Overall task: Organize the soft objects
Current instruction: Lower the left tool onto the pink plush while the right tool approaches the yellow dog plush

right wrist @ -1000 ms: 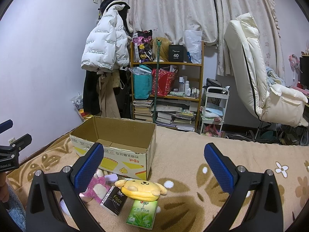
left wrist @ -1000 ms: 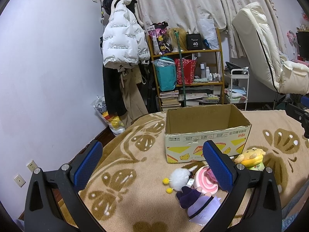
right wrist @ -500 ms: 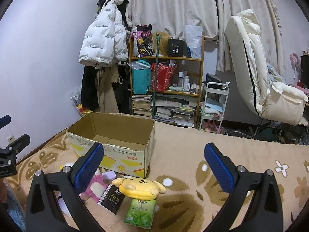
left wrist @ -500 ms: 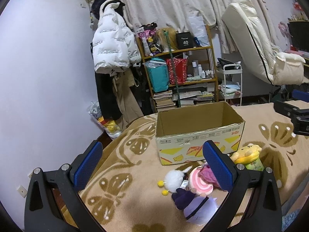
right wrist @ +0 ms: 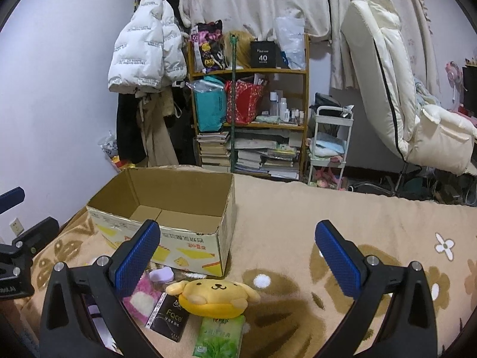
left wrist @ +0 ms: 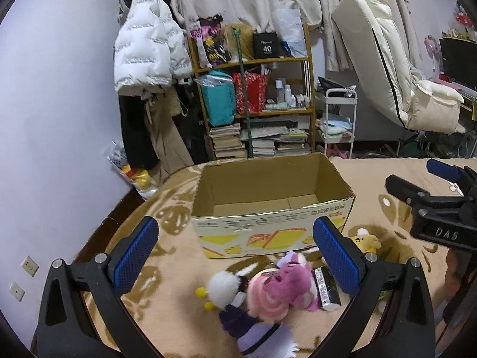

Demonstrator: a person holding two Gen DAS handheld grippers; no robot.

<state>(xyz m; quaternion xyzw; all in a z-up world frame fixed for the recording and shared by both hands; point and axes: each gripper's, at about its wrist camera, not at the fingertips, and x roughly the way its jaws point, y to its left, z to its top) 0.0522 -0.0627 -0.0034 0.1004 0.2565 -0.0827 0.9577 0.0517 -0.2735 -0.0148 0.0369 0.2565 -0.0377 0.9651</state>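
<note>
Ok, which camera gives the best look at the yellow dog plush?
The right wrist view. The yellow dog plush lies whole and unblocked there, face visible, in front of the box. In the left wrist view only a bit of it peeks out behind a pad of the left hand-held gripper.

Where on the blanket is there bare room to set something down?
Bare blanket runs right of the cardboard box, past the yellow plush. The box floor is bare too. In front of the box it is crowded: pink plush, white pompom, black pack, green pack.
</note>
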